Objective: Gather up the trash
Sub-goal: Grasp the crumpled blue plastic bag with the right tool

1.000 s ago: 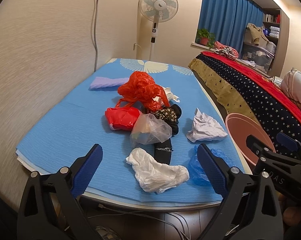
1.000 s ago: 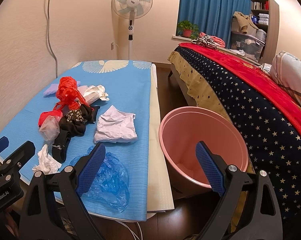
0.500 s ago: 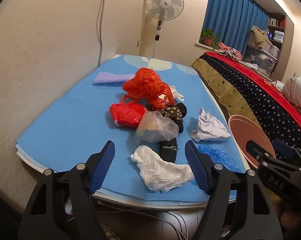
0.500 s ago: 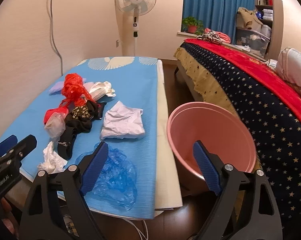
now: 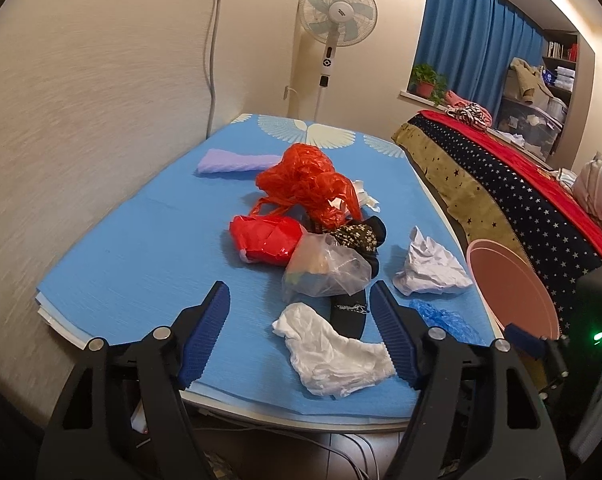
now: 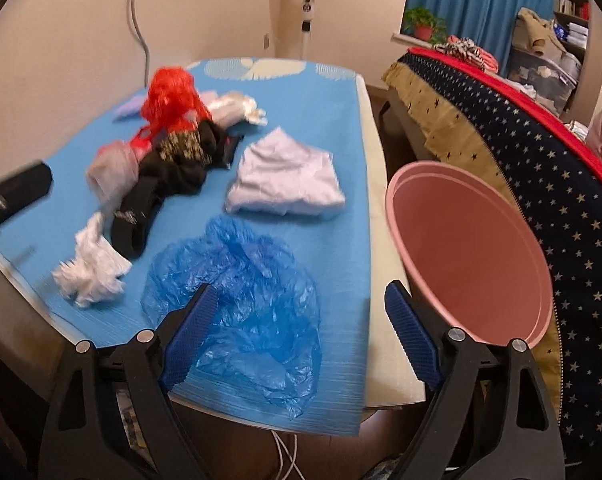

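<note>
Trash lies on a blue mat (image 5: 141, 248). A crumpled white tissue (image 5: 333, 354) lies between the tips of my open, empty left gripper (image 5: 301, 320). Behind it are a clear plastic bag (image 5: 327, 268), a red bag (image 5: 267, 238), an orange-red bag (image 5: 307, 184), black cloth (image 5: 365, 236) and crumpled white paper (image 5: 429, 270). My right gripper (image 6: 297, 320) is open and empty just above a blue plastic bag (image 6: 241, 288) at the mat's near edge. A pink bin (image 6: 473, 248) stands to its right, beside the mat.
A bed with a starred blanket (image 6: 533, 152) runs along the right, close behind the bin. A wall (image 5: 81, 100) borders the mat on the left. A standing fan (image 5: 337, 12) is at the far end. A lilac bag (image 5: 233, 162) lies far left on the mat.
Both grippers moved forward and lower toward the mat. The left one now frames the white tissue; the right one swung left over the blue bag. Both stay open.
</note>
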`<state>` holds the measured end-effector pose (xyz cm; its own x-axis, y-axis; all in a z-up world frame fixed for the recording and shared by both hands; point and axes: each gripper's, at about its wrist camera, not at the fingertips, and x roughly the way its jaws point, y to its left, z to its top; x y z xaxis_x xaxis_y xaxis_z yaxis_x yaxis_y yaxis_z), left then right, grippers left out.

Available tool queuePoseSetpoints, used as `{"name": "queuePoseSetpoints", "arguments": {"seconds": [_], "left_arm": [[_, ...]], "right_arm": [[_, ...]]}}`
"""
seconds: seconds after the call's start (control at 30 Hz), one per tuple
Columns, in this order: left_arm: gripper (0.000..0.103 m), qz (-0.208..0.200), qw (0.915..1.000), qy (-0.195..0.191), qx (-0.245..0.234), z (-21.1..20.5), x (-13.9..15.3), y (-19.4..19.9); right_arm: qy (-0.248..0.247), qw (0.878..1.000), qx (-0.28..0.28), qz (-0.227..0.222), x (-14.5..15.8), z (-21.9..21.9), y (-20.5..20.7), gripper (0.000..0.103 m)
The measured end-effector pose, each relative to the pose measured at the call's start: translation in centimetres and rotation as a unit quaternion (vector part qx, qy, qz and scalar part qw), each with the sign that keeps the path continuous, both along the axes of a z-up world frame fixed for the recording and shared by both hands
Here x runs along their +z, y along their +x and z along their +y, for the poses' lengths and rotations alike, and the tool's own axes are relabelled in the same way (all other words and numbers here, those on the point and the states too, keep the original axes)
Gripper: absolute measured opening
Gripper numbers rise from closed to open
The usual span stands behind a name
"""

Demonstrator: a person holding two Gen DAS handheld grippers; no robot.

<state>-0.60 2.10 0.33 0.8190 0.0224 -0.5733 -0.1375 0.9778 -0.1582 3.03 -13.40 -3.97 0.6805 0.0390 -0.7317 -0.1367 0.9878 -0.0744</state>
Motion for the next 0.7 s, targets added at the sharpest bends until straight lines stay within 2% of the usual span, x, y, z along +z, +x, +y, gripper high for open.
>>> {"name": "queuePoseSetpoints", "arguments": {"seconds": [0.03,0.1,0.17,0.2,0.27,0.33,0.47,0.7], "left_arm": [[0.07,0.001,1.0,0.001,0.0,0.0,-0.1,0.1],[0.07,0.002,1.0,0.001,0.0,0.0,-0.2,0.3],[0.07,0.003,1.0,0.0,0.001,0.0,-0.3,0.5],[0.07,0.003,1.0,0.0,0.002,-0.1,-0.4,0.7],[0.07,0.003,1.0,-0.001,0.001,-0.1,-0.5,0.9],[0.07,0.004,1.0,0.0,0.001,-0.1,-0.6,1.0],[0.07,0.003,1.0,0.001,0.002,-0.1,-0.7,1.1],[0.07,0.002,1.0,0.003,0.007,0.2,-0.9,1.9]], "right_arm": [[0.0,1.0,0.0,0.007,-0.3,0.0,0.1,0.071],[0.005,1.0,0.0,0.019,-0.8,-0.1,0.4,0.065],[0.001,1.0,0.0,0.019,-0.8,-0.1,0.6,0.05],[-0.001,1.0,0.002,0.018,-0.8,-0.1,0.7,0.045],[-0.005,1.0,0.001,0.017,-0.7,-0.2,0.8,0.024],[-0.003,1.0,-0.005,0.018,-0.7,-0.5,1.0,0.015],[0.012,1.0,-0.013,0.015,-0.2,-1.1,1.6,0.011],[0.038,0.999,-0.029,0.003,0.9,-2.3,1.9,0.009]]}}
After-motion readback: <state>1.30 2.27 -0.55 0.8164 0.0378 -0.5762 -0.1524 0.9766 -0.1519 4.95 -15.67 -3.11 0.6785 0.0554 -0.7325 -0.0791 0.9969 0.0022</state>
